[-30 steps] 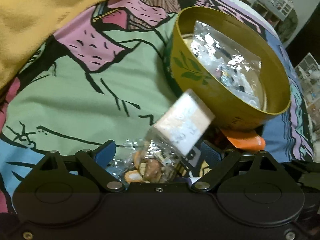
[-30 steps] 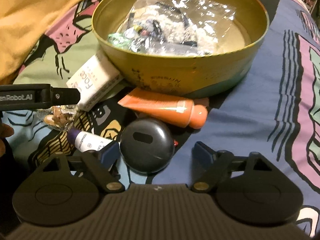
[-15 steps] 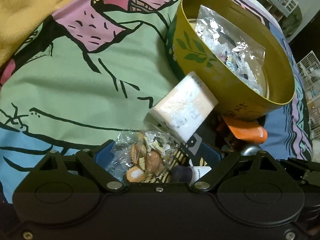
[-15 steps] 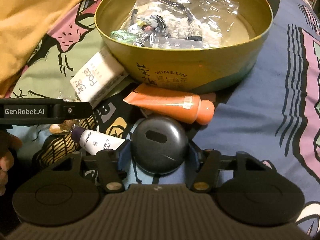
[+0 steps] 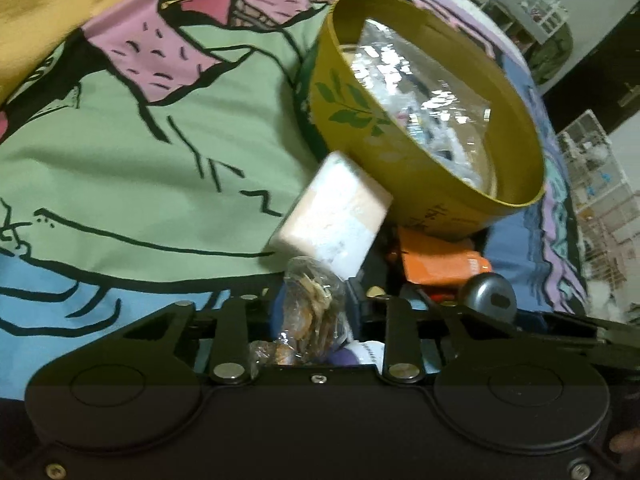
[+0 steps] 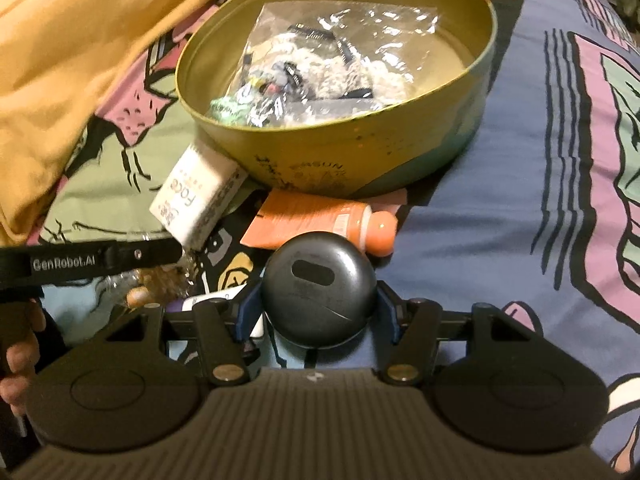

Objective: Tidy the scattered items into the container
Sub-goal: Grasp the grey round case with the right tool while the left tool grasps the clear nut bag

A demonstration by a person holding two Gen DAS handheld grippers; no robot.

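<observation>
Clamping down on a small clear bag of snacks (image 5: 310, 312), the left hand-held gripper (image 5: 316, 300) had just been closing its jaws, and the crinkled plastic was bunched between the pads. The right hand-held gripper (image 6: 318, 312) was pinched on a dark round case (image 6: 318, 290) that filled the gap between its blue pads. Both sat low over the patterned bedspread (image 5: 120, 168), close to each other.

Just beyond them lay an orange tube (image 6: 320, 220), a white box (image 6: 196, 200) leaning against the container, and a small purple-capped tube (image 6: 212, 300) partly hidden. The yellow round tin (image 6: 360, 156) stood behind these, already holding one clear bag of oddments (image 6: 320, 64).

I judged the step to be the pick-up of two items at once; next each would need lifting clear over the tin's rim before letting go.

The right view showed the tin's inside and the left tool's arm (image 6: 88, 260) from the side; the left view alone showed the bag squeezed in its jaws, and shelving in the room beyond.
</observation>
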